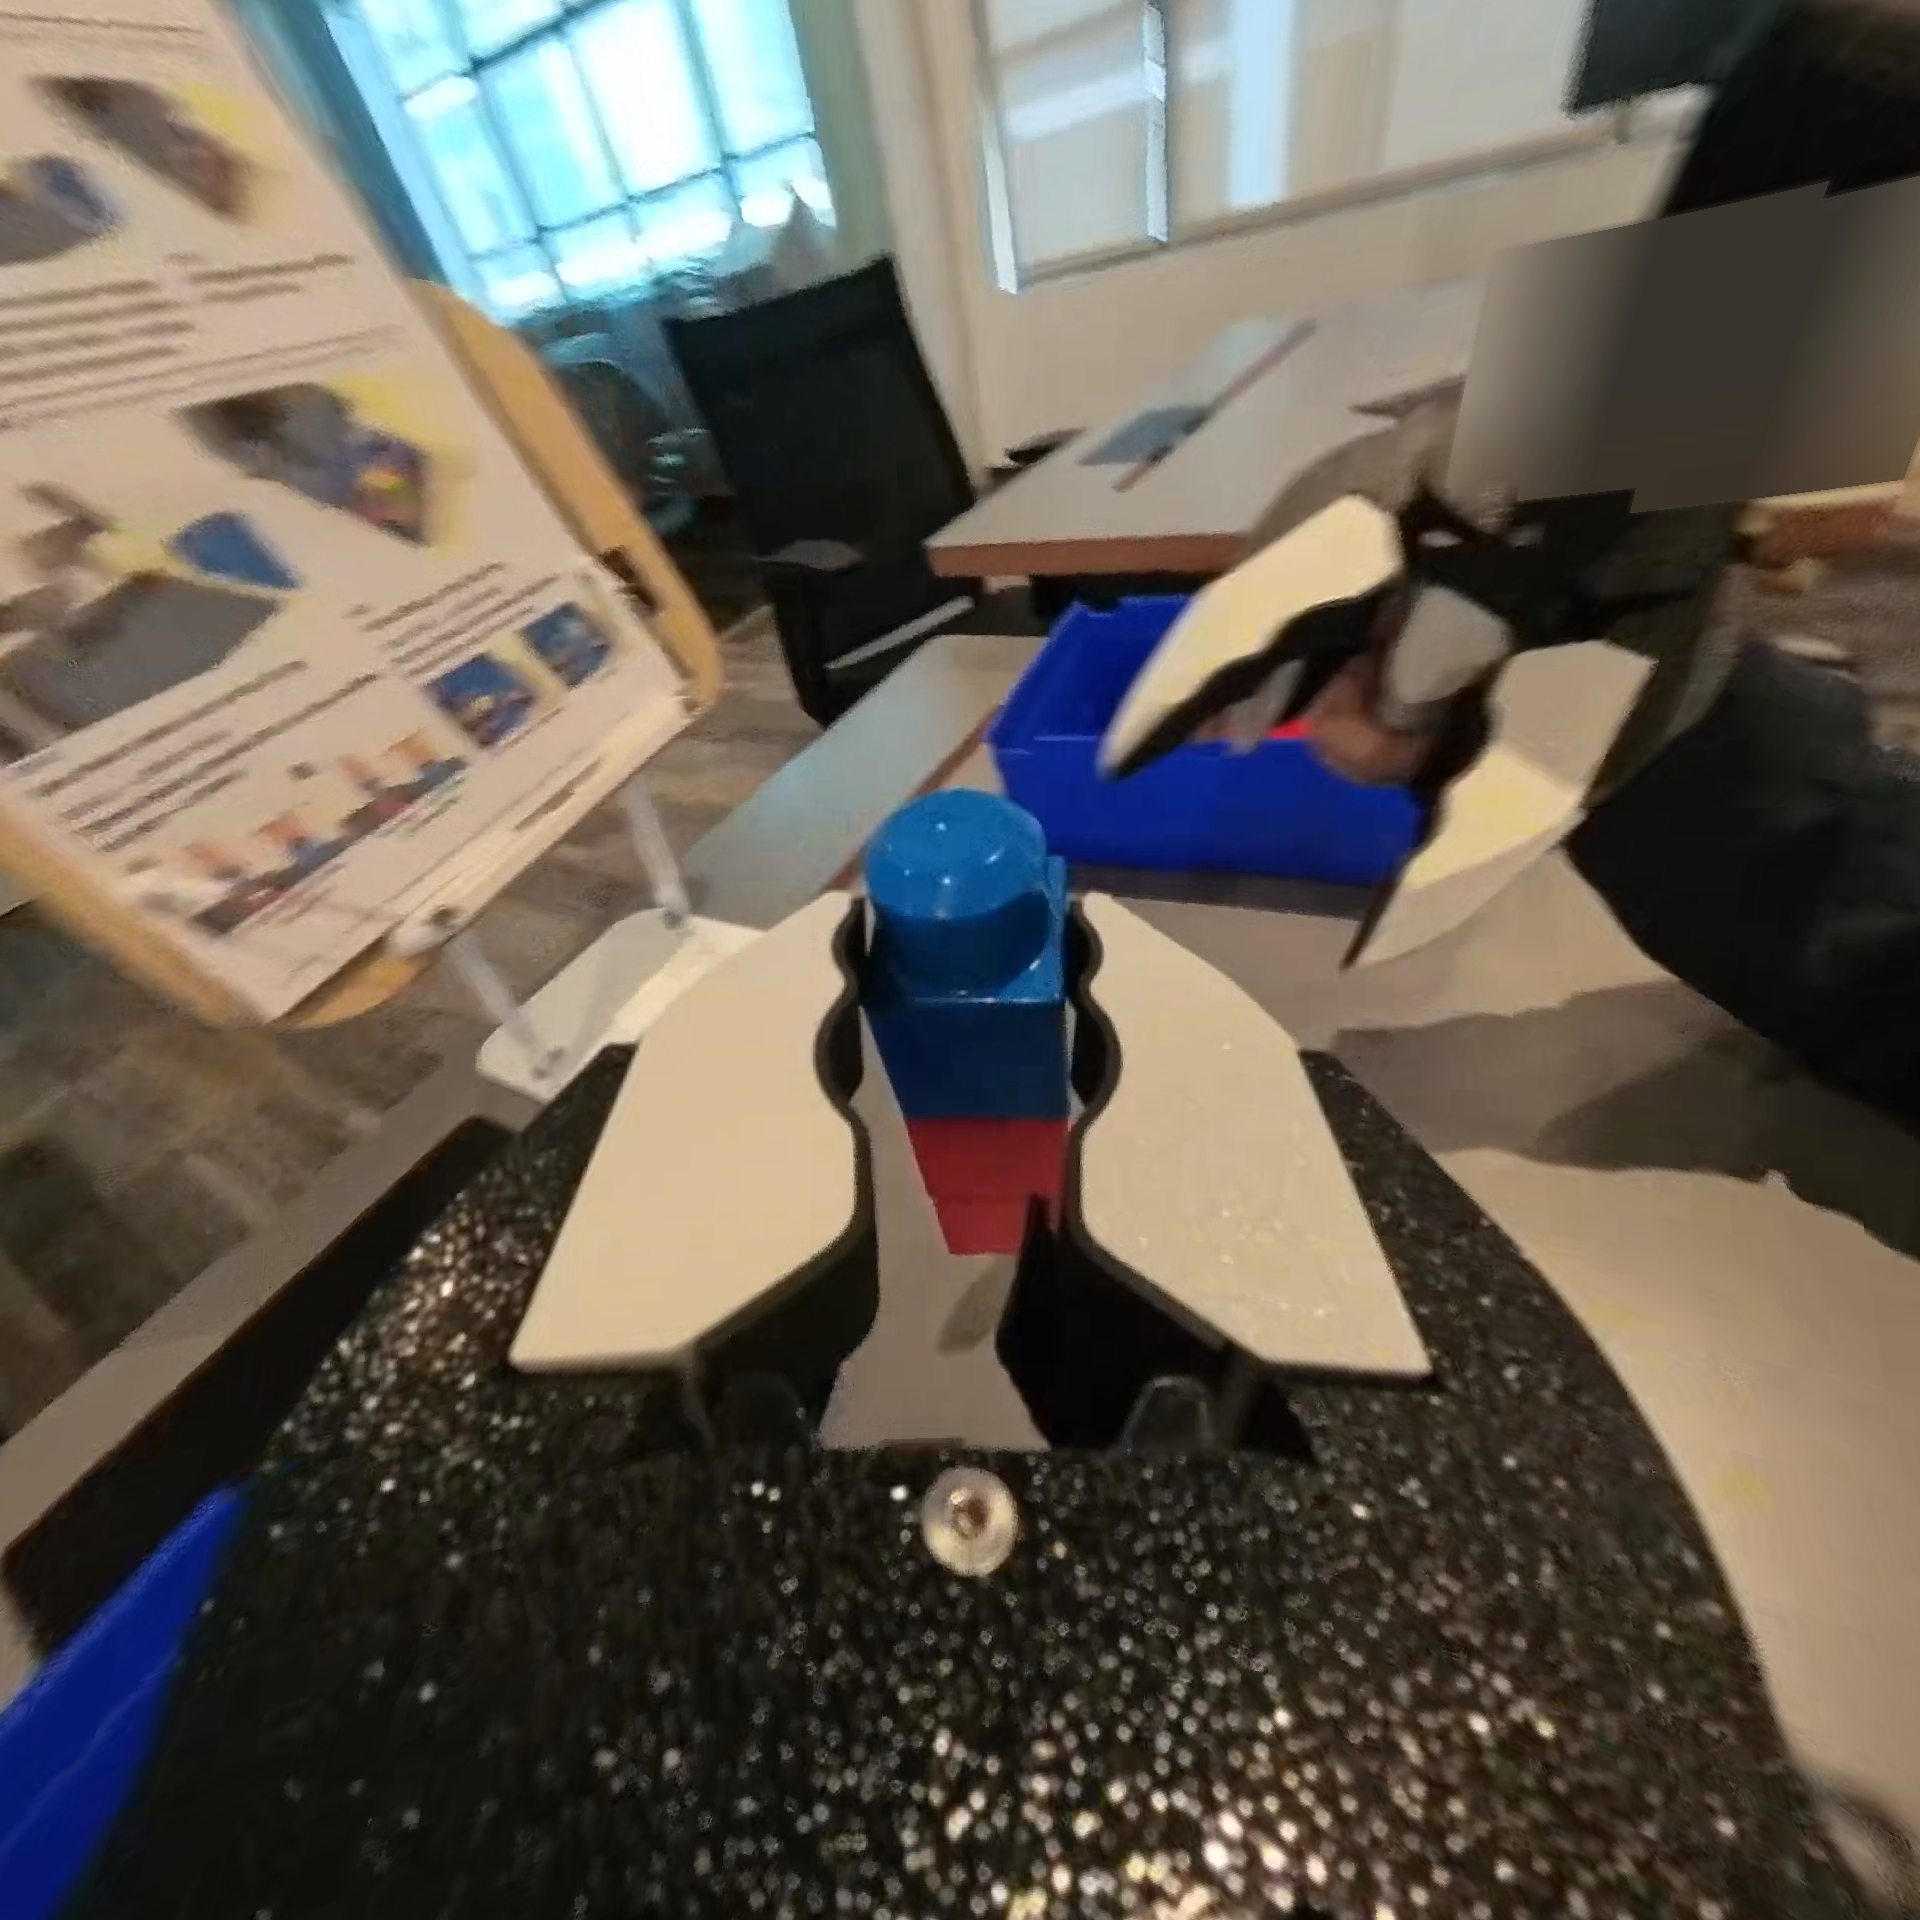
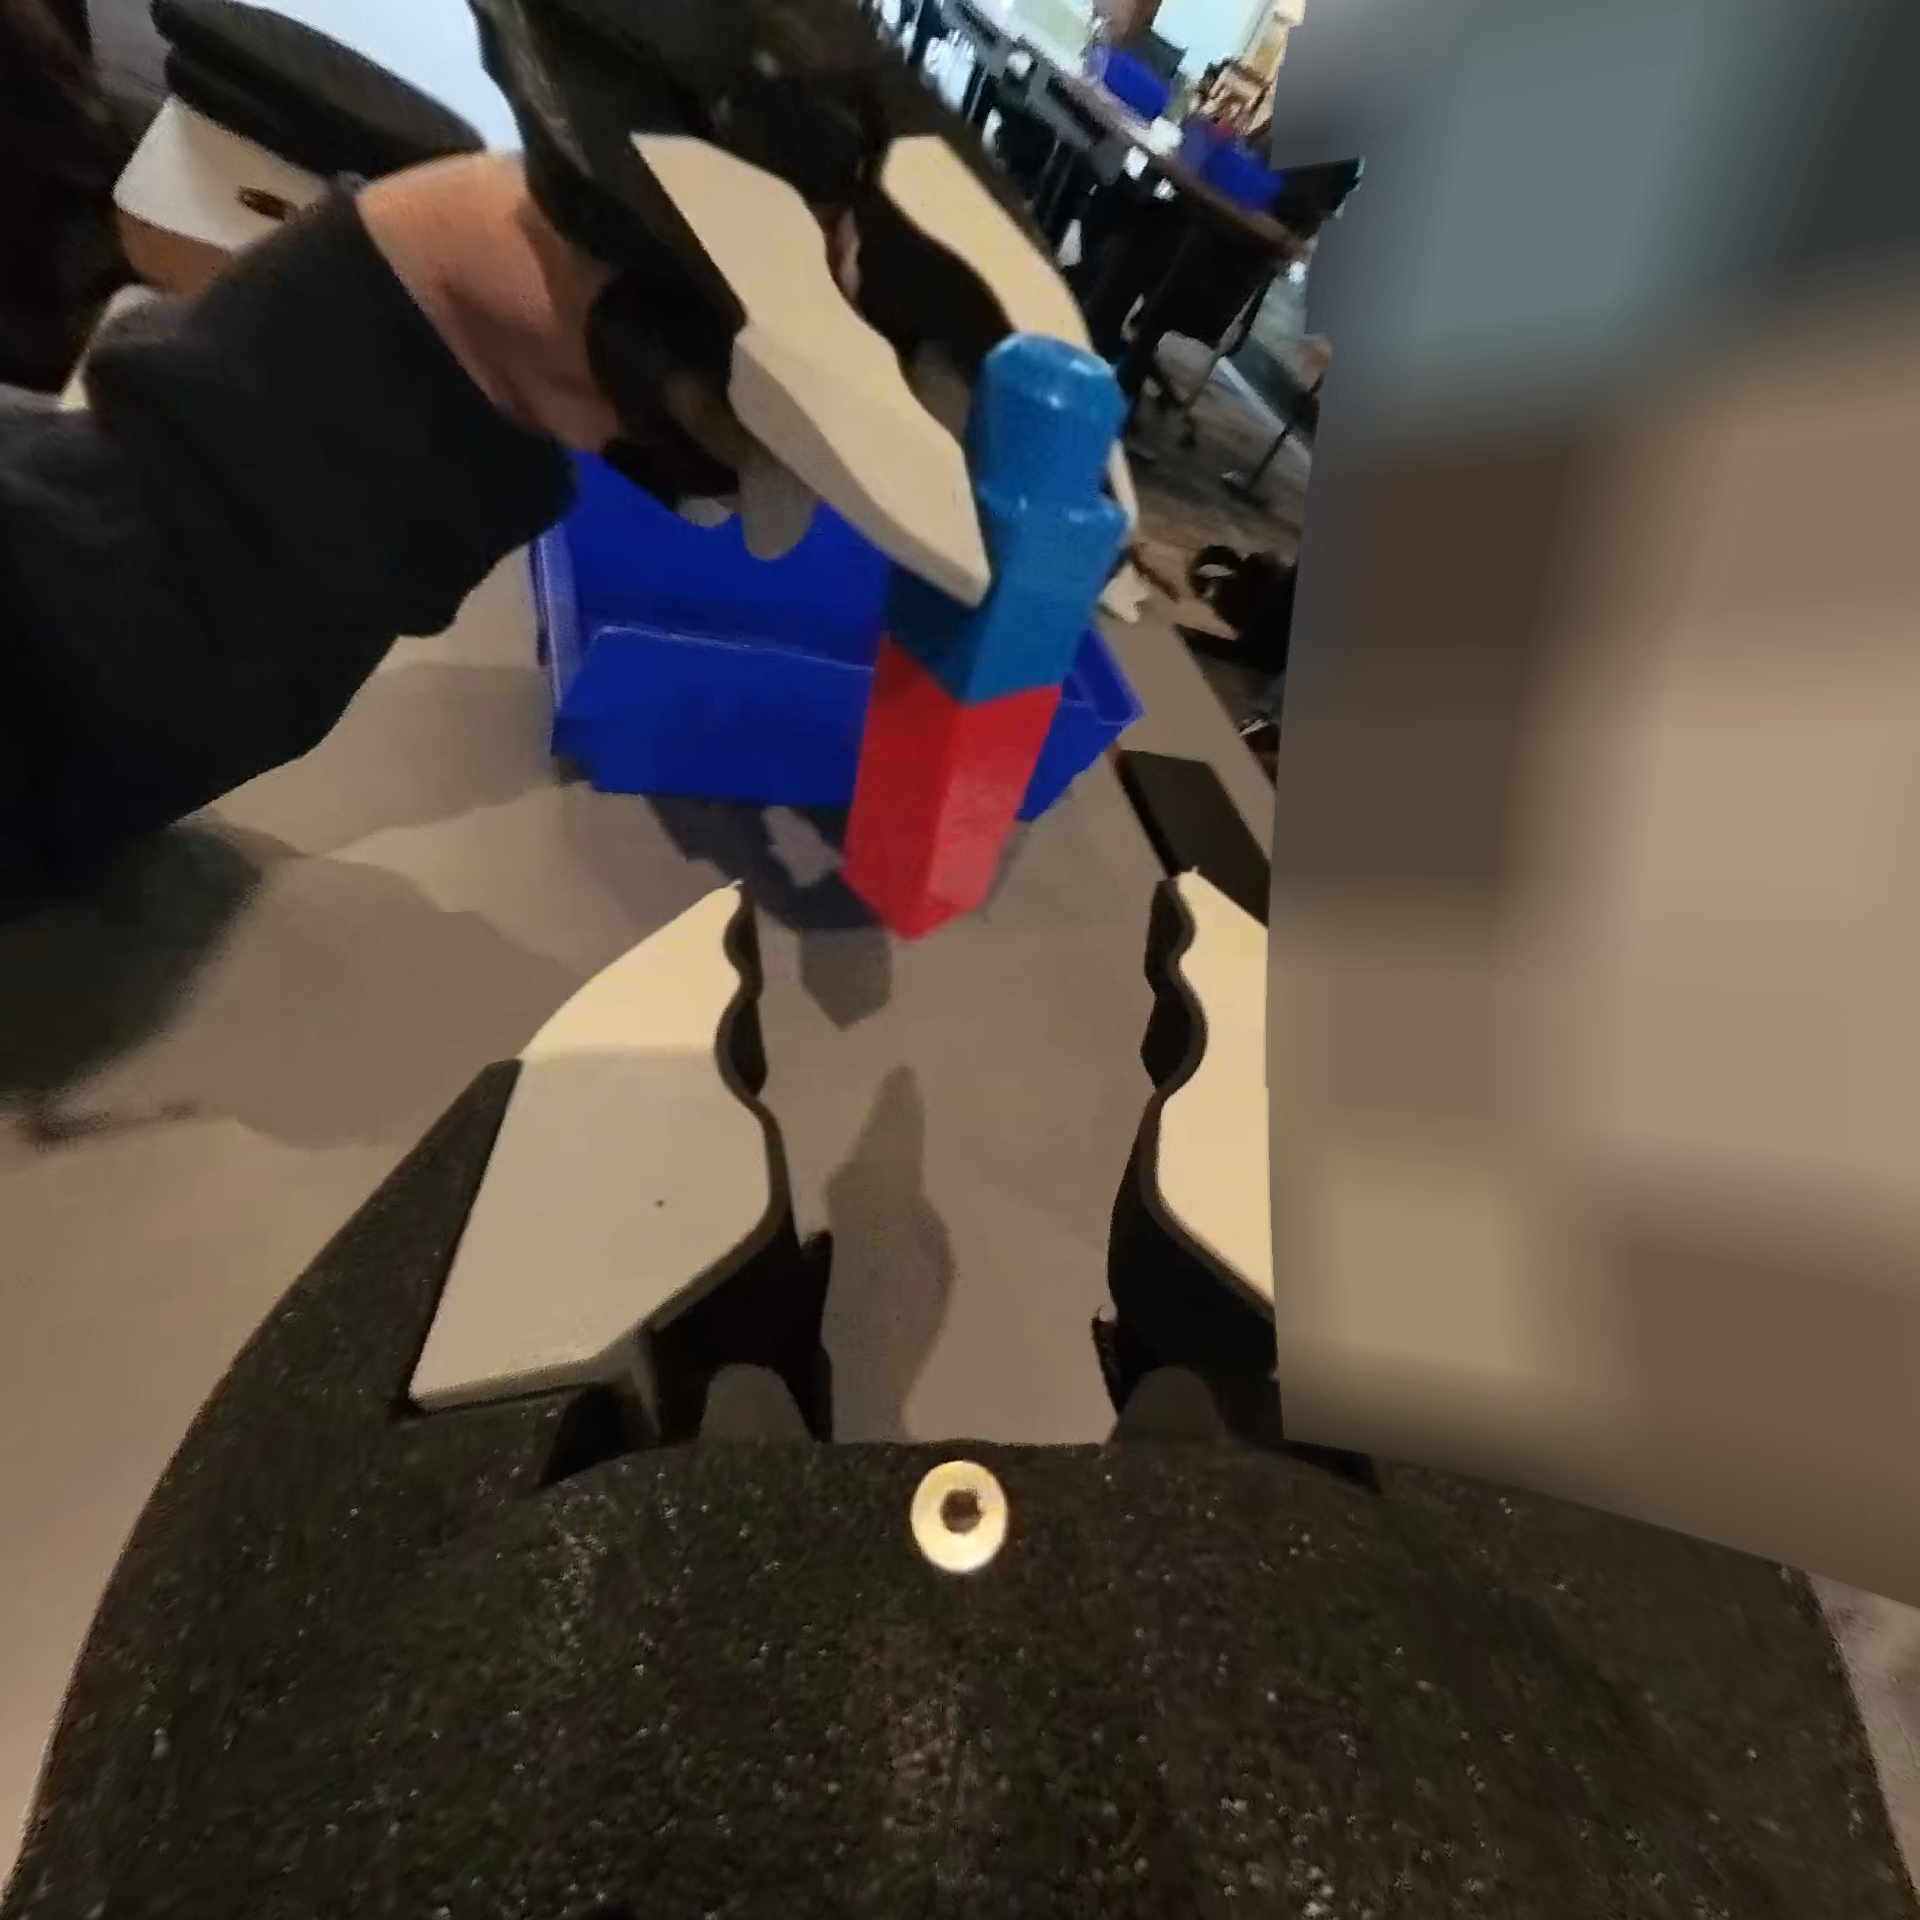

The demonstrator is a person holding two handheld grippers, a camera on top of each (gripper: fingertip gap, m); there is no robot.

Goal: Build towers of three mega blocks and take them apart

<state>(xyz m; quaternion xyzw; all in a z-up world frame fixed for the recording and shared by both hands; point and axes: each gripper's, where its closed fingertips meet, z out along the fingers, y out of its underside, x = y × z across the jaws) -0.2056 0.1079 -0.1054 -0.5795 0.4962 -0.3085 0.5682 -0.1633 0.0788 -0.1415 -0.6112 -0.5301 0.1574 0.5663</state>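
Note:
My left gripper (image 1: 971,966) is shut on the blue top block (image 1: 966,1029) of a small tower and holds it tilted above the grey table (image 1: 1621,1247). A red part (image 1: 992,1174) hangs below the blue block; a faint seam suggests two red blocks. In the right wrist view the left gripper (image 2: 1044,535) grips the blue block (image 2: 1029,613) with the red part (image 2: 956,790) clear of the table. My right gripper (image 2: 956,909) is open and empty, just in front of the tower's lower end. It also shows in the left wrist view (image 1: 1231,862), open, over the bin.
A blue bin (image 1: 1195,821) stands on the table behind the tower, also in the right wrist view (image 2: 717,707). A poster board (image 1: 312,468) on a stand leans at the left. A sleeved hand (image 2: 468,301) holds the left gripper. Chairs and tables stand farther back. The tips of one gripper are about 8 cm away from the tips of the other.

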